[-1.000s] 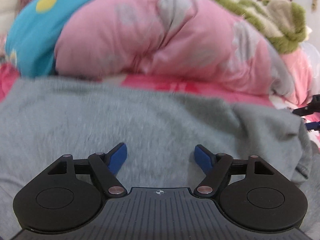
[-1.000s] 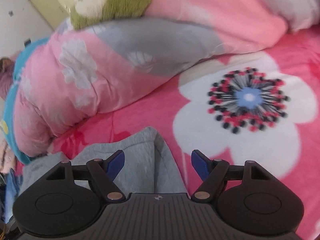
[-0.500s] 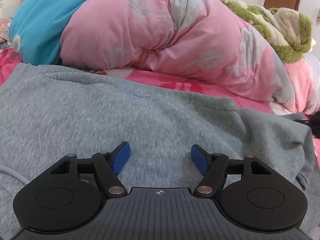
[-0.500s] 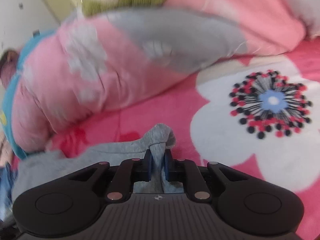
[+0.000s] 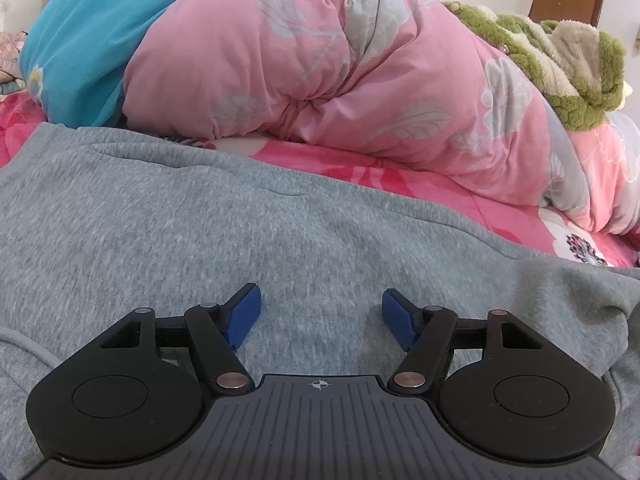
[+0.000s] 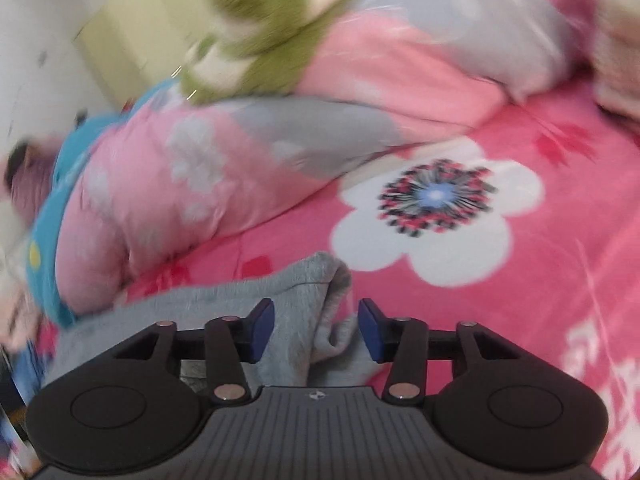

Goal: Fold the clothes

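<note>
The grey sweatshirt (image 5: 248, 232) lies mostly flat on the pink bedsheet (image 6: 560, 280), so folding has barely begun. The left gripper (image 5: 321, 314) hovers open over it. The right gripper (image 6: 316, 330) has just been opening, a bunched grey edge loose between its fingers near the sheet's flower print.

1. Even, soft indoor light; no glare, only faint shadows under the pink quilt (image 5: 320, 80).
2. Left wrist view is mostly sharp.
3. Right wrist view smears with motion blur (worst toward the top).
4. Fisheye bends both edges.
</note>
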Tool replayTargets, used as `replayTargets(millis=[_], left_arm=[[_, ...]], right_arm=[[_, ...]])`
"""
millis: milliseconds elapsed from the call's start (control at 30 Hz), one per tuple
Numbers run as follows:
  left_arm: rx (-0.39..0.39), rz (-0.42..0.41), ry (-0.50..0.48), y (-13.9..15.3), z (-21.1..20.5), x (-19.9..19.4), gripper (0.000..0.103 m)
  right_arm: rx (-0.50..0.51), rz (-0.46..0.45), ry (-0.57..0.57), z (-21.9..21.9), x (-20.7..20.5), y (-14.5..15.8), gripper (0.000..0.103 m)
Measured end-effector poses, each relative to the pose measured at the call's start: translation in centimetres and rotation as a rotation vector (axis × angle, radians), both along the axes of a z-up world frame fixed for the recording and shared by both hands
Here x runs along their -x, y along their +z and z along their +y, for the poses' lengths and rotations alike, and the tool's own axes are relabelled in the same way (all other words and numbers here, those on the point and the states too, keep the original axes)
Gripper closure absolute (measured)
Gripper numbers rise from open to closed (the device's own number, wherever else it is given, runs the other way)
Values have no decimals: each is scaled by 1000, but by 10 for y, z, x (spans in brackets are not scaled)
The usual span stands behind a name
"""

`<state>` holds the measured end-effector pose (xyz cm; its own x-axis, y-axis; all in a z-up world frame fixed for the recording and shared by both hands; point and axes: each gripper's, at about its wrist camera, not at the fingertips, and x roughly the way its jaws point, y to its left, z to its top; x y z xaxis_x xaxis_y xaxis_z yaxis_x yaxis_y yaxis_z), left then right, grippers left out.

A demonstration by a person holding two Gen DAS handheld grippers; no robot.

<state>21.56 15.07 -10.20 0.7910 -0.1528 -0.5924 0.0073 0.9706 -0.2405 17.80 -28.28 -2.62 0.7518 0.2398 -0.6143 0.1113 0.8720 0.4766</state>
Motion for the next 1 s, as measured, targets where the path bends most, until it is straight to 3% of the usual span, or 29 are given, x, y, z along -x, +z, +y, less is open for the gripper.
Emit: replayTargets(millis=[200,300,333,400,433,500,633,833,1000], left_arm=[[5,0,0,0,1,-1,35],[8,-1,0,0,2,-1,35],[8,-1,0,0,2,-1,35],[8,-1,0,0,3,-1,35],[8,-1,1,0,3,-1,35],[10,-1,1,0,3,-1,35],[12,-1,1,0,4,-1,35],[15,-1,2,0,4,-1,35],[15,0,3,-1,4,-1,35]], right_arm=[[-86,228,69,1,-19,-37,53],[-108,238,98,11,-25,-49,56],[-114,238,106,15,-26,-53,59],[-106,220,131,23,-23,-54,82],[-87,207,139,28,-20,-53,85],[-35,181,153,37,-14,-50,94],[77,83,137,46,-6,-25,96],[384,-93,128,56,-11,31,96],[641,-58,115,54,-29,35,96]])
